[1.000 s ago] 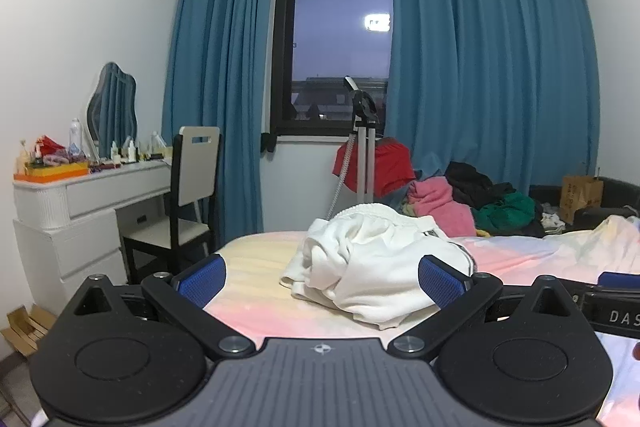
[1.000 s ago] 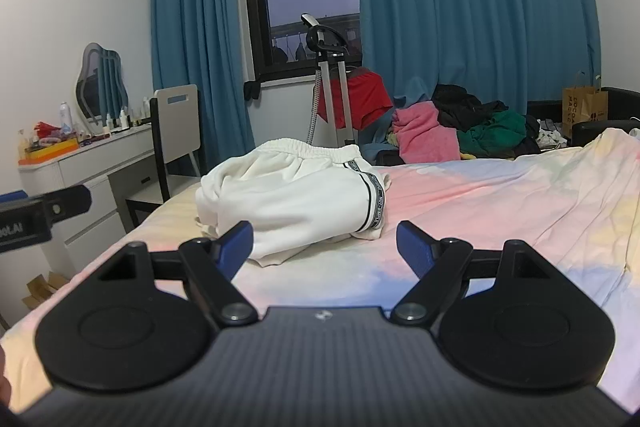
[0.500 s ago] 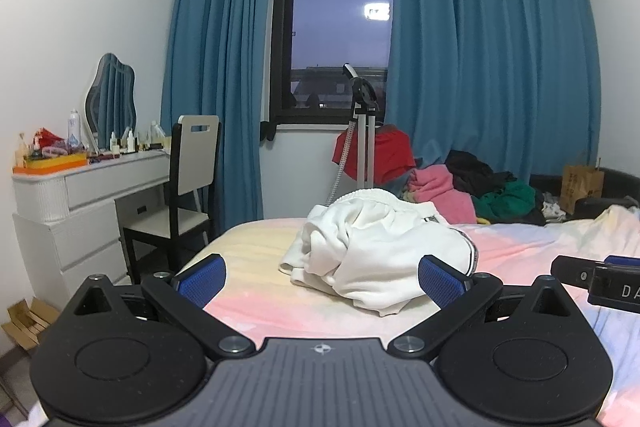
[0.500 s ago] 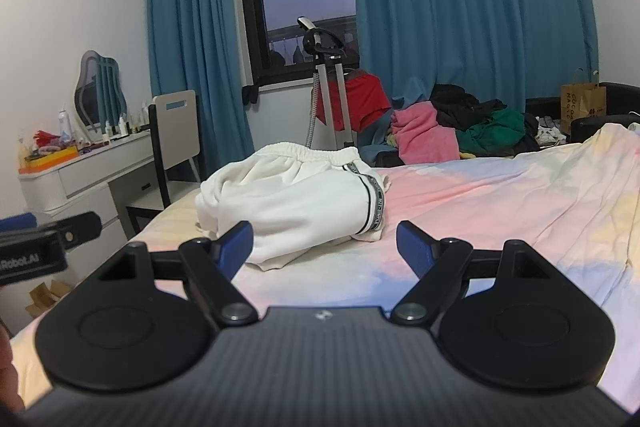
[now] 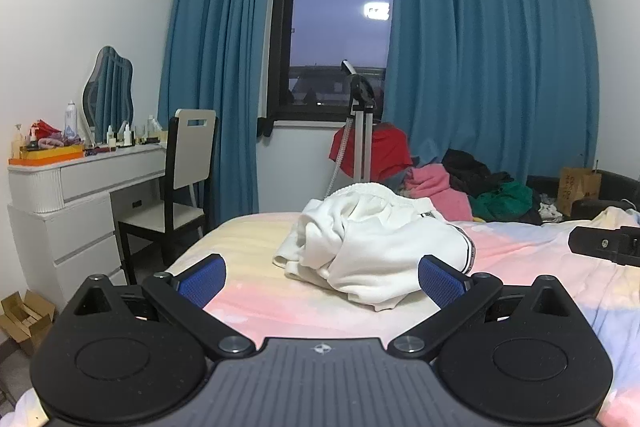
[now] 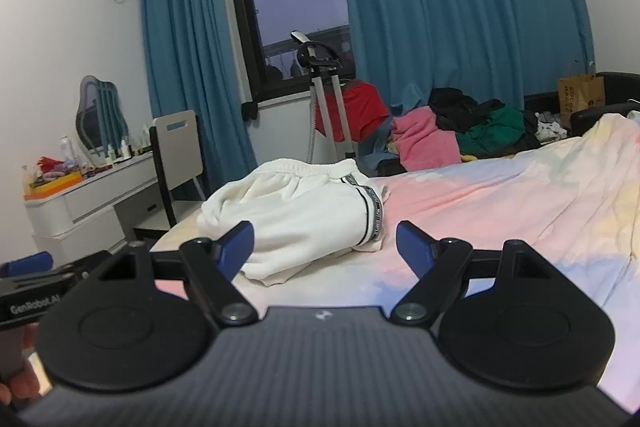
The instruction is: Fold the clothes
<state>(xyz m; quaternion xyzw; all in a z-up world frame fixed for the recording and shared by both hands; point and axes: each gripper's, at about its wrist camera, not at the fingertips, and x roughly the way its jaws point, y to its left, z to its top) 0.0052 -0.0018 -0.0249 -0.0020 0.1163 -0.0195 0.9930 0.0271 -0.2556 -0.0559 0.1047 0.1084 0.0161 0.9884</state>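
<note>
**Both claws wide and empty, white garment bunched ahead**

Your left claw [image 5: 322, 277] stands wide apart with nothing between its blue pads [image 5: 202, 279], hovering above the near edge of the bed [image 5: 248, 247]. That spread suits a first grab, I judge, since soft cloth needs a wide mouth to take in a fold. The dresser [image 5: 80, 195] and chair [image 5: 188, 179] sit off to the left, well apart from your work.

Straight ahead, the white garment [image 5: 372, 247] lies crumpled in a heap on the pastel sheet, elastic waistband uppermost at the far side and a dark striped trim running down its right edge. It is near both claws but touched by neither, so folding looks not yet begun; it likely needs spreading flat first.

Your right claw [image 6: 324, 247] is equally wide and holds nothing, facing the same garment [image 6: 304, 203] from its trimmed side. With one claw on each flank, you seem placed to take two corners together.

Beyond the bed, a heap of coloured clothes [image 6: 460, 131] waits under the curtains [image 6: 460, 7].
</note>
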